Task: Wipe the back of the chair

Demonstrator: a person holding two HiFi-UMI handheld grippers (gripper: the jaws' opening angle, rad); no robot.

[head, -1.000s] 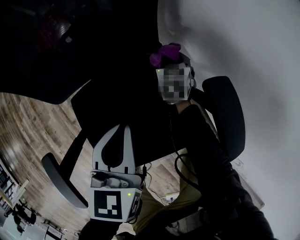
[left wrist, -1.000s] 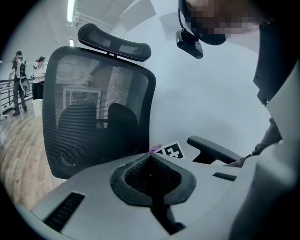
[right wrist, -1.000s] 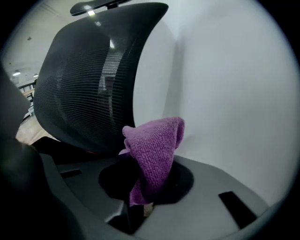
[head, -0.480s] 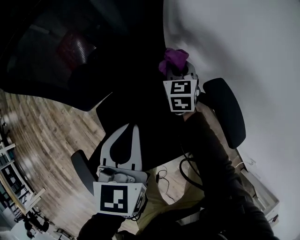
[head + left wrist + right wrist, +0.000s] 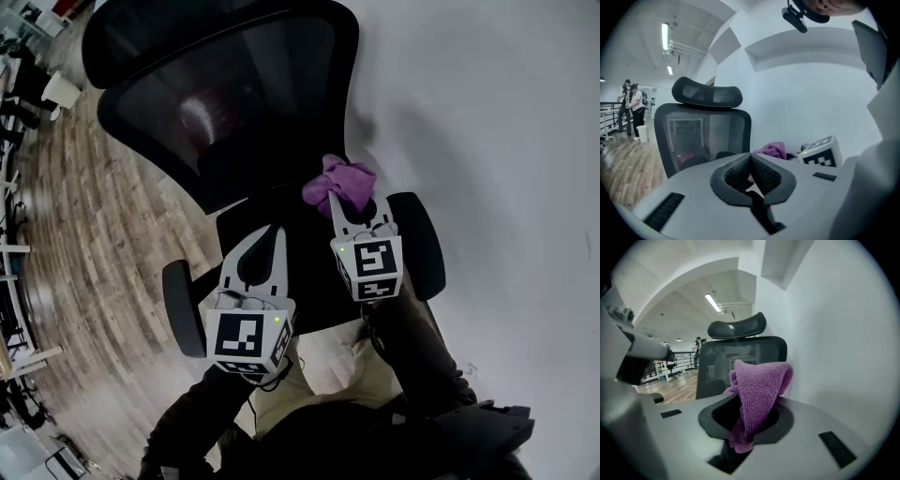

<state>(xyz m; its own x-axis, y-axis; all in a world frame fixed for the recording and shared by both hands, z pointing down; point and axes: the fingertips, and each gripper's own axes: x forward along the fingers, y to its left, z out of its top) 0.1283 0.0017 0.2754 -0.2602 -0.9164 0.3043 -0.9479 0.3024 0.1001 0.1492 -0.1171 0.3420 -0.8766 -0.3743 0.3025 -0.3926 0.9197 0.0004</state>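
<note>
The black mesh chair back (image 5: 234, 103) with its headrest (image 5: 122, 33) stands ahead, close to a white wall. A purple cloth (image 5: 337, 183) is pinched in my right gripper (image 5: 354, 199), which is shut on it below the back's lower right edge. In the right gripper view the cloth (image 5: 757, 390) hangs bunched out of the jaws, in front of the chair back (image 5: 740, 357), not touching it. My left gripper (image 5: 272, 230) is shut with nothing in it, over the dark seat (image 5: 291, 220). The left gripper view shows the chair back (image 5: 703, 136) and the cloth (image 5: 771, 150) beyond the closed tips.
A white wall (image 5: 487, 141) runs close along the chair's right side. Two black armrests (image 5: 178, 307) (image 5: 419, 244) flank the grippers. Wood floor (image 5: 84, 244) spreads to the left, with desks and standing people (image 5: 630, 101) far off.
The view has swung so the whole chair back and headrest now show. The right gripper with the cloth has come down and nearer, beside the left gripper. Both stay shut.
</note>
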